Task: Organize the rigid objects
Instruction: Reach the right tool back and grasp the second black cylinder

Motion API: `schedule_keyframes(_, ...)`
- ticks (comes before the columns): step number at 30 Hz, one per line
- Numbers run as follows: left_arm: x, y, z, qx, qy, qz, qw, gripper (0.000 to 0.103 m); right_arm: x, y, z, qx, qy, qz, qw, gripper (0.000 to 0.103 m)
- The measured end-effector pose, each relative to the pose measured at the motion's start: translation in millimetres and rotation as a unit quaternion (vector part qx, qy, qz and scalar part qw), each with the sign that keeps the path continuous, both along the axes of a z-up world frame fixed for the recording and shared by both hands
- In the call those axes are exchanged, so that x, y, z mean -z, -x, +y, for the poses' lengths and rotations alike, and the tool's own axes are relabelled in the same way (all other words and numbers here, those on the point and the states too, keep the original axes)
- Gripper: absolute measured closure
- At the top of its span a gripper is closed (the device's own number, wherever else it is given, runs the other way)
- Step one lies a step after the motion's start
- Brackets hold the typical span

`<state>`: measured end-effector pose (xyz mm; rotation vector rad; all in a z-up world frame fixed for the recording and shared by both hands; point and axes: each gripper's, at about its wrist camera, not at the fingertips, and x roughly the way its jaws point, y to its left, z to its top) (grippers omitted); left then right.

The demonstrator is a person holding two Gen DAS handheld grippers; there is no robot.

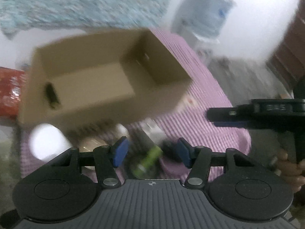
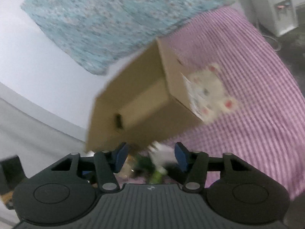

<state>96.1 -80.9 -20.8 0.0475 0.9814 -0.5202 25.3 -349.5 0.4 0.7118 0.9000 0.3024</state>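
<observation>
An open brown cardboard box [image 1: 99,80] stands on a purple ribbed cloth [image 1: 205,118], its inside bare; it also shows in the right wrist view [image 2: 141,103]. My left gripper [image 1: 150,153] is open, above blurred items in front of the box: a green-labelled bottle [image 1: 150,158] and a white round object [image 1: 47,143]. My right gripper [image 2: 150,156] is open over a green item [image 2: 156,175] and a white item [image 2: 162,152], both blurred. The right gripper's body shows at the right of the left wrist view [image 1: 266,112].
A light blue floral cloth [image 2: 114,19] hangs behind the box. A water dispenser [image 2: 274,9] stands at the far right. A red pack [image 1: 9,87] lies left of the box. A white patch with red spots [image 2: 211,87] marks the purple cloth.
</observation>
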Motion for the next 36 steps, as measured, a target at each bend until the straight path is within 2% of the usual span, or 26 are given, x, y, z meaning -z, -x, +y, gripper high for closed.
schedule_keyframes(3,21,5,-20,0.030,-0.007,0.014,0.9994,0.049,15,2,11,-0.006,0.026,0.011,1.000,0.055)
schedule_keyframes(4,28,5,-26,0.039,-0.008,0.018,0.9990,0.053,19,0,11,-0.013,0.027,0.014,0.999,0.060)
schedule_keyframes(7,41,-1,-38,0.050,-0.010,0.026,0.9984,0.061,29,-12,21,-0.039,0.030,0.014,0.999,0.067)
schedule_keyframes(13,66,-13,-48,0.050,-0.014,0.049,0.9974,0.072,50,-24,32,-0.085,0.040,0.025,0.995,0.071)
schedule_keyframes(22,84,-15,-57,0.050,-0.029,0.069,0.9959,0.072,79,-19,30,-0.082,0.036,0.063,0.994,0.072)
schedule_keyframes(30,91,-19,-62,0.051,-0.041,0.070,0.9954,0.071,86,-15,15,-0.067,0.013,0.076,0.995,0.072)
schedule_keyframes(36,94,-21,-63,0.053,-0.041,0.067,0.9955,0.071,79,-21,18,-0.081,0.028,0.063,0.994,0.072)
